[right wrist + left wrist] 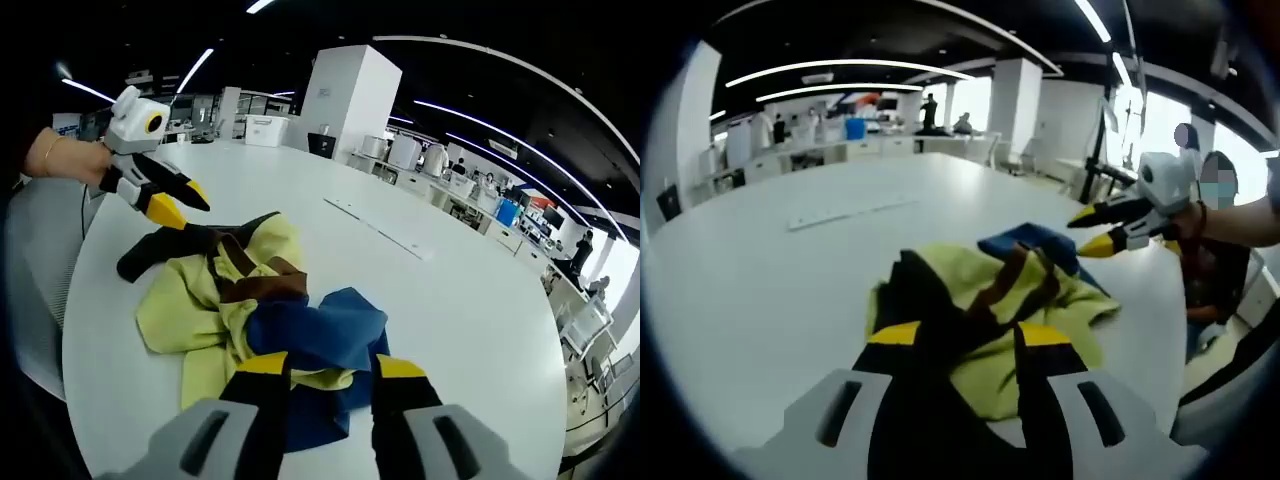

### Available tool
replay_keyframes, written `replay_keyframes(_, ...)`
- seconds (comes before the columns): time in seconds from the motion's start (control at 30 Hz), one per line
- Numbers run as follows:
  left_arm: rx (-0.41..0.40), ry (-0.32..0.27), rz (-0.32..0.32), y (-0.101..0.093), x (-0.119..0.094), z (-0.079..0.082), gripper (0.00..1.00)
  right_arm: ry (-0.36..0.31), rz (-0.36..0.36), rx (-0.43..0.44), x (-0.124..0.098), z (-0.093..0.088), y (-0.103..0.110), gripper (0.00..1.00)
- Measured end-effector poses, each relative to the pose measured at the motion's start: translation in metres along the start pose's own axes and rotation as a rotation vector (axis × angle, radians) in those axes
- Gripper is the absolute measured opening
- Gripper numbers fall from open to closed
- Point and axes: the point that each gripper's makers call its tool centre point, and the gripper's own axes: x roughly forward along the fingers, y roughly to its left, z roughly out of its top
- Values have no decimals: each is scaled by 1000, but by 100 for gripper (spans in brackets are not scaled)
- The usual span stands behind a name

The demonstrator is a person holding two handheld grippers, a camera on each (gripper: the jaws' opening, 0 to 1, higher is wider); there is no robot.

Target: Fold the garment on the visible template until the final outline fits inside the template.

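Left gripper view puts your left hand-held gripper (968, 338) low over the near edge of the garment (992, 310), its two yellow-tipped jaws spread apart with nothing between them. The garment lies crumpled in a loose heap on the white worktop (770, 290), yellow-green cloth with dark brown and black parts and a blue section at the side away from you. Your right hand-held gripper (1087, 233) comes in from the right of this view, hanging just above the blue cloth with its jaws parted and empty. Beyond the heap the worktop runs wide and bare up to a thin pale strip (847, 213) lying flat, well apart from the garment, so you have open room on that side. To the right of this view the heap sits near the worktop's curved edge. Right gripper view shows your right hand-held gripper (331, 368) released just over the blue part of the garment (255, 310), and your left one (183, 207) with jaws apart above the black sleeve end. In this view the worktop (470, 330) stretches broad on the right, with the pale strip (380, 227) lying clear of the cloth, while the rounded edge on the left runs close to the yellow-green cloth.
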Motion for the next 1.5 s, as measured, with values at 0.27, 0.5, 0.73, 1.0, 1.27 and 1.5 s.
replay_keyframes(0.27,11,39,-5,5,15,-12,25,4,10,-32,4,-2,-2,21)
replay_keyframes(0.5,25,67,-20,5,23,-21,18,-8,8,-41,7,0,-4,15)
replay_keyframes(0.73,45,78,-17,9,29,-23,10,-15,14,-47,11,2,-2,8)
replay_keyframes(1.0,45,98,7,13,35,-29,0,-27,9,-51,12,5,-4,0)
replay_keyframes(1.27,18,58,20,13,24,-17,0,-25,1,-56,5,7,-9,0)
replay_keyframes(1.5,44,-13,38,15,6,15,0,-42,-3,-42,-7,15,-15,0)
